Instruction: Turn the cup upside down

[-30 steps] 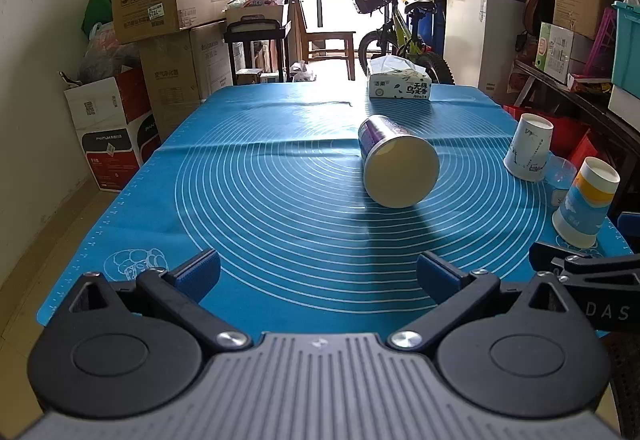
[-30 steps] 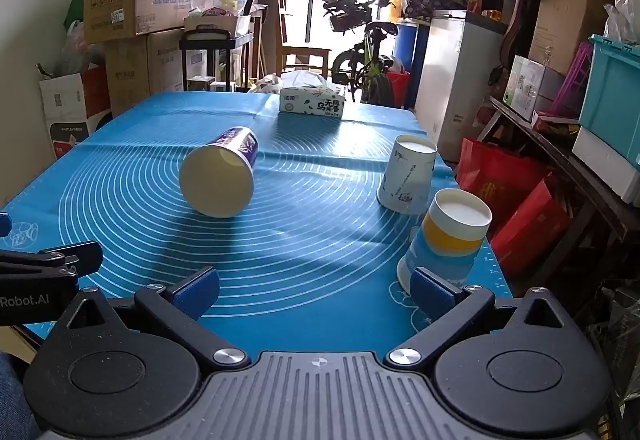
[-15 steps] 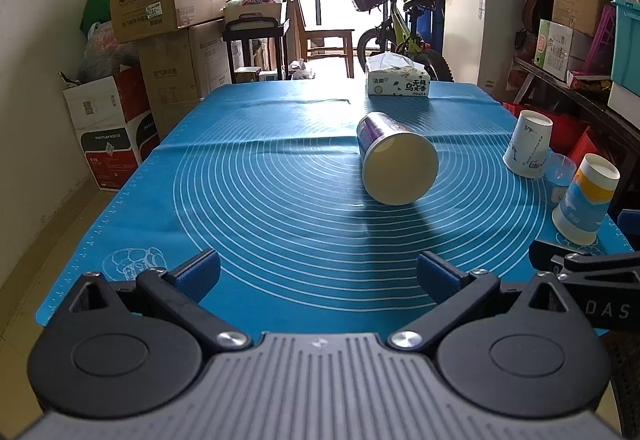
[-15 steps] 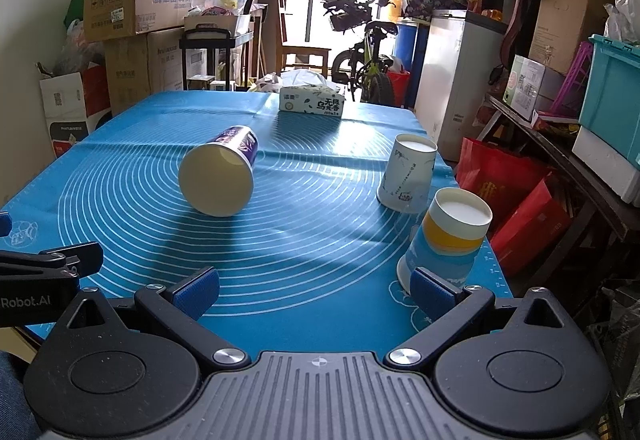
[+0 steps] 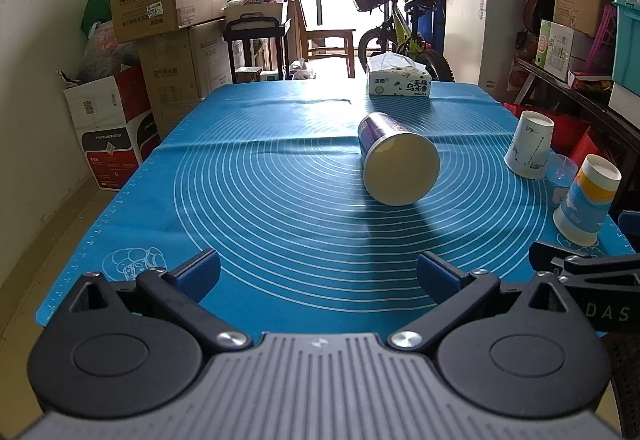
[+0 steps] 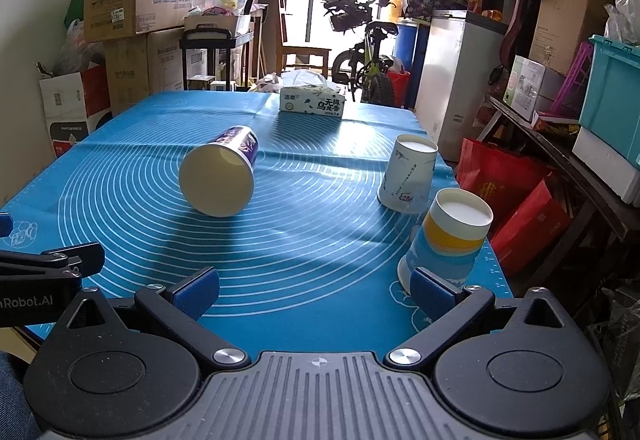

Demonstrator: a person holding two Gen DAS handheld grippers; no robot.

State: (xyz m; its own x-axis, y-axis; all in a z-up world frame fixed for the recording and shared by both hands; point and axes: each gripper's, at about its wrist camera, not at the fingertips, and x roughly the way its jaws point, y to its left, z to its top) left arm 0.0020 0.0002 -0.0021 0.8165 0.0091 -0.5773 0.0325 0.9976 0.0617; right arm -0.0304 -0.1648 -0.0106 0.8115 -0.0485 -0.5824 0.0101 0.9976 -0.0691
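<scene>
Left gripper (image 5: pixel 318 274) spread wide and empty, low over the near edge of the blue mat (image 5: pixel 256 208); right gripper (image 6: pixel 316 290) equally wide, nothing held. The purple cup (image 5: pixel 394 158) lies on its side ahead of the left tool, slightly right of its line, mouth facing it. Ahead-right of the right tool, two upside-down cups: orange-banded cup (image 6: pixel 448 236) just beyond its right finger, white cup (image 6: pixel 408 174) farther on

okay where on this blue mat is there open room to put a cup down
Bare mat runs along the left side, from the tipped purple cup to the left edge, and between that cup and both claws. The right edge is crowded: the white cup, the yellow-banded cup, a clear cup. The tissue box takes the far end.
</scene>
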